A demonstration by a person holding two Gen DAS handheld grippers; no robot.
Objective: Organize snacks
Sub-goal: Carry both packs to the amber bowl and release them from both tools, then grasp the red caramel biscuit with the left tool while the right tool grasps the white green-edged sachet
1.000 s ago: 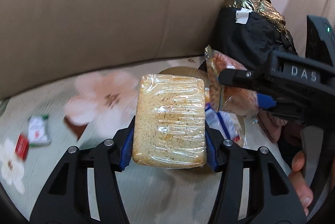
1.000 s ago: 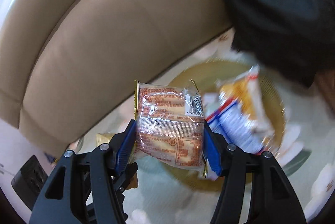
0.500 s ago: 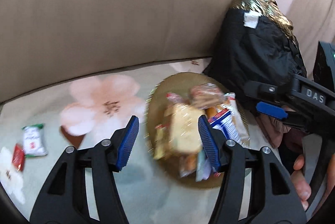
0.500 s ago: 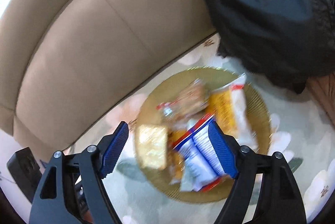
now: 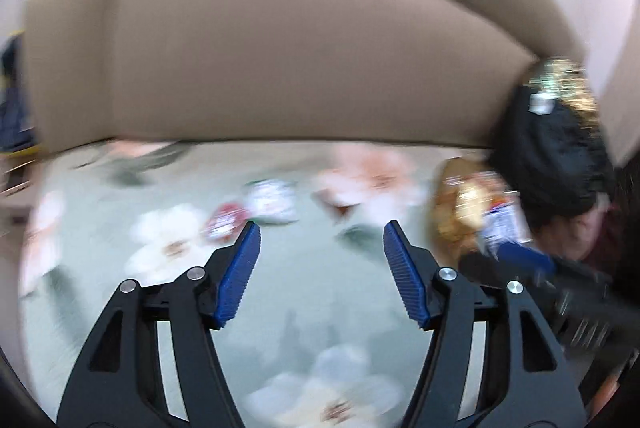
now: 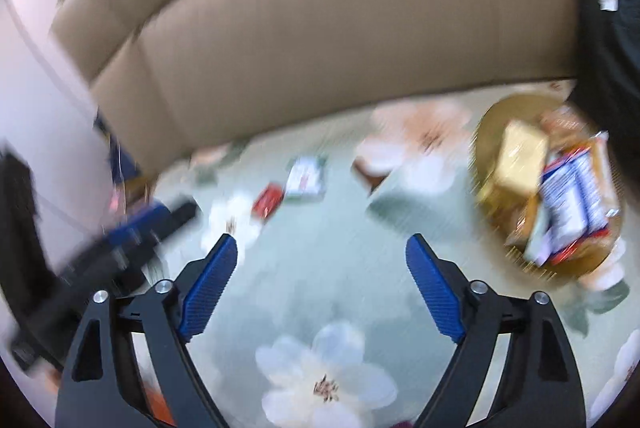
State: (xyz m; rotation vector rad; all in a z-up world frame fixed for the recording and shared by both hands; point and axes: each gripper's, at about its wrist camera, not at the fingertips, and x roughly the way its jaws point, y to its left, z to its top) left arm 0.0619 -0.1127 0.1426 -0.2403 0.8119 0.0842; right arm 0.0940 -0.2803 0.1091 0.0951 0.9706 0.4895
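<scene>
So the snacks (image 6: 560, 188) are all piled in the gold plate (image 6: 490, 124) now, sitting on the floral surface (image 6: 320, 268) right up against the black bag (image 6: 608, 68) by the beige sofa back (image 6: 320, 28). A second ago we were still gripping a wrapped cracker pack in each tool; both are on the plate now. Our left hand-held gripper (image 5: 318, 240) and right hand-held gripper (image 6: 322, 252) are both spread wide with nothing between the blue pads, and they've swung away leftward from the plate. Two small packets, a red one (image 6: 268, 200) and a white-green one (image 6: 306, 176), lie loose on the surface, well apart from the plate. Everything's pretty motion-blurred.
</scene>
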